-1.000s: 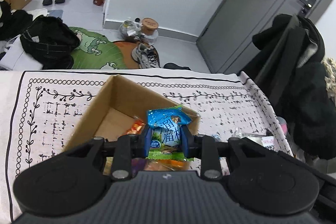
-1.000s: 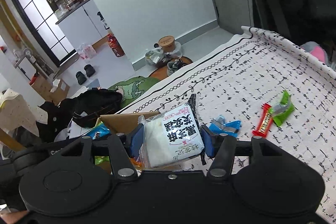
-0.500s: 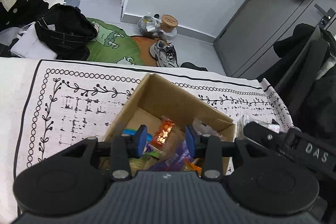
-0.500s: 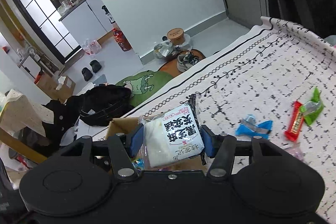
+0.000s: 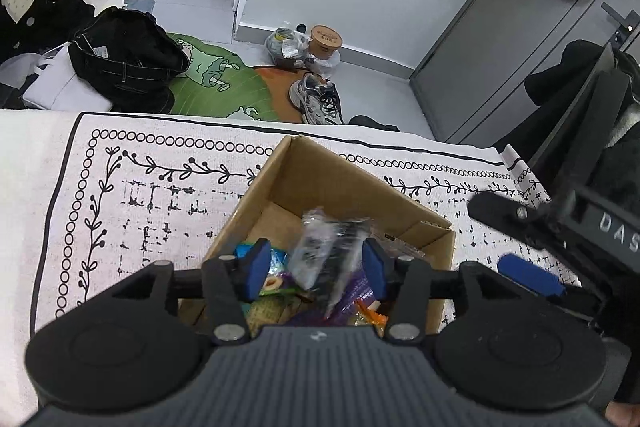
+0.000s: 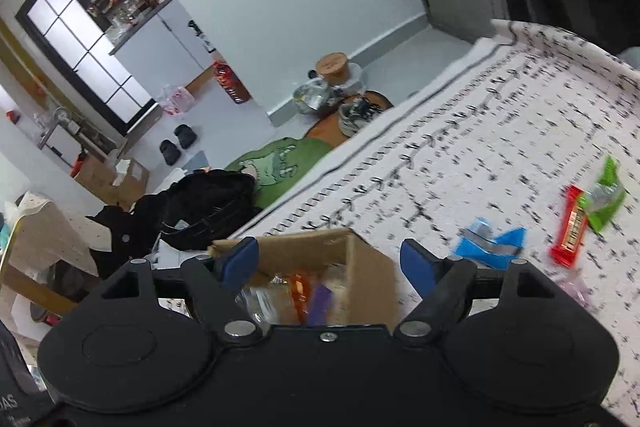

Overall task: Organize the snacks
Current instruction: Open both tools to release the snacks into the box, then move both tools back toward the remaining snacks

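Note:
An open cardboard box [image 5: 340, 187] stands on the patterned tablecloth [image 5: 160, 195] and holds several snack packets. My left gripper [image 5: 316, 269] hovers over the box with its jaws opening and its pads touching nothing. A blurred white and black packet [image 5: 332, 247] is dropping into the box below them. A blue-green packet [image 5: 276, 259] lies inside by the left pad. My right gripper [image 6: 330, 263] is above the box's [image 6: 360, 267] near corner, jaws opening and empty. One of its fingers [image 5: 528, 277] shows at the right of the left wrist view.
On the cloth to the right of the box lie a blue packet [image 6: 492, 243], a red bar [image 6: 570, 227] and a green packet [image 6: 606, 195]. Beyond the table's far edge are a green rug [image 5: 212, 83], a black bag [image 5: 124, 59], shoes and a dark coat [image 5: 600, 107].
The left gripper let go of the blue-green packet, which now lies in the box. The right gripper came over the box and released the white packet, which is falling in.

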Available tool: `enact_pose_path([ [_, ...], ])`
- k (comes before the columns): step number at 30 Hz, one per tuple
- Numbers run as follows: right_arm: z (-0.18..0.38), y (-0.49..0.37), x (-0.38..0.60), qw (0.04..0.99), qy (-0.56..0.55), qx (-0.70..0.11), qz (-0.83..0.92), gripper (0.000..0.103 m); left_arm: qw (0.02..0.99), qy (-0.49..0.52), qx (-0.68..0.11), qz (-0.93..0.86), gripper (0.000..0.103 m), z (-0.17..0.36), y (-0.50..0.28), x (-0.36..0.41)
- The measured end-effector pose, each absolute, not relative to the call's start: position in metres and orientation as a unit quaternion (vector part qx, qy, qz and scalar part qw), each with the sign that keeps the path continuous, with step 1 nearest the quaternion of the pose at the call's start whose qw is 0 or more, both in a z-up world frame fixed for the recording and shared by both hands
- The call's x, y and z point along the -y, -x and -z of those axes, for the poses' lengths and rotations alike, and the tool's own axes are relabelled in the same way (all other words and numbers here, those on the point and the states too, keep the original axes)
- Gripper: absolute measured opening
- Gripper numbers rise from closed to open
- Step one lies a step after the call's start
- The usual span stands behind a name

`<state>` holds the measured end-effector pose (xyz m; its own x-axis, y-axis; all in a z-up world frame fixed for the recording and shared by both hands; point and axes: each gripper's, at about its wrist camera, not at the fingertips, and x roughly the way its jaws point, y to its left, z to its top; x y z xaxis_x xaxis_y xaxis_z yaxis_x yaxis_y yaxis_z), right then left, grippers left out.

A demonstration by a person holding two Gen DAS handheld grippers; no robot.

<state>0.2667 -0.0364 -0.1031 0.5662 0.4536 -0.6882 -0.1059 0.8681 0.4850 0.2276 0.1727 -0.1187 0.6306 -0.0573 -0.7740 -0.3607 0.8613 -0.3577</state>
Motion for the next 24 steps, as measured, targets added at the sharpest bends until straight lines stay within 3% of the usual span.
enact_pose_path([
  [24, 0.103, -0.232, 0.143, 0.873, -0.198, -0.438, -0.084, 0.079, 0.877, 0.214, -0.425, -0.062, 0.066, 0.098, -0.22, -0.116],
])
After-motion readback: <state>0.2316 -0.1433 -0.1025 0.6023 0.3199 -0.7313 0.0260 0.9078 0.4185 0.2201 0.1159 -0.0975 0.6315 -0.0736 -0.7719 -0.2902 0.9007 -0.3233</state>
